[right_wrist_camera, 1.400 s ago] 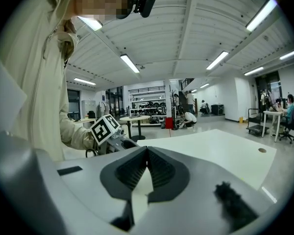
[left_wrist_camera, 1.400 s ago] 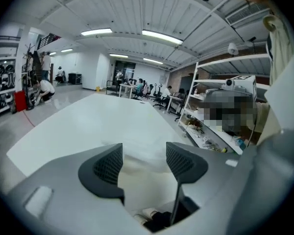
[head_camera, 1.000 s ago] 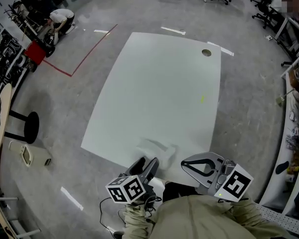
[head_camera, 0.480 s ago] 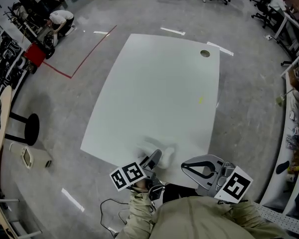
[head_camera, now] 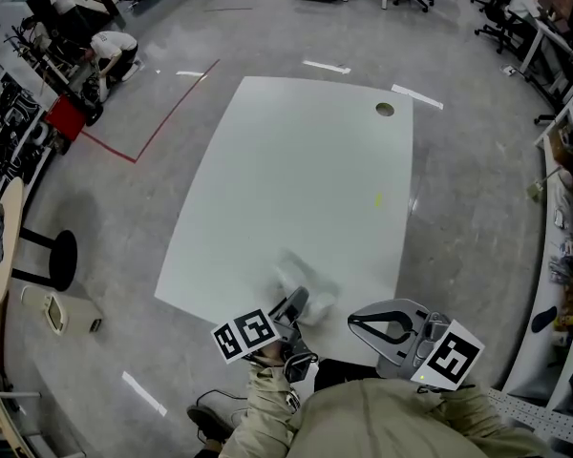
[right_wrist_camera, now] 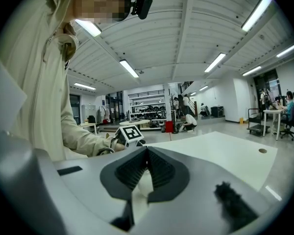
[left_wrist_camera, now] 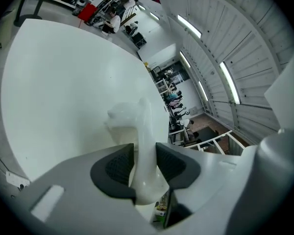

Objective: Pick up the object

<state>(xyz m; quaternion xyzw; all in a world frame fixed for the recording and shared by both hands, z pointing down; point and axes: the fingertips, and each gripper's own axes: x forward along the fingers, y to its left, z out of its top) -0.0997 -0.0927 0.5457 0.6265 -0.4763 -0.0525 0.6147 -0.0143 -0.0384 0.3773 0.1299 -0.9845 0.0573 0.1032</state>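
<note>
Nearest the body, right gripper point(head_camera: 353, 319) — dark ribbed pads pressed together with nothing between them, held off the near edge of the white rectangular table point(head_camera: 296, 141), out to the side. Just ahead and to its left, left gripper point(head_camera: 296, 303) reaching over that near edge, jaws closing around the pale white glossy object point(head_camera: 304, 277). Seen from the left gripper view: a narrow smooth neck of it standing in the gap, both black pads point(left_wrist_camera: 118, 166) laid against its flanks; probably gripped, though perhaps only lightly. Long axis running straight away from the fingers, along the jaws' own line, widening into a lumpy mass resting on the tabletop just beyond the tips. Left far nearer than right — in fact on it — so a straight lift looks the likely call, with the hold taken at the thin end. Some risk of the bulkier end drooping or the neck slipping out. Farther off, bare tabletop, a small yellowish fleck point(head_camera: 378, 199) well apart, and a round grommet hole point(head_camera: 385, 110) near the far corner.
</note>
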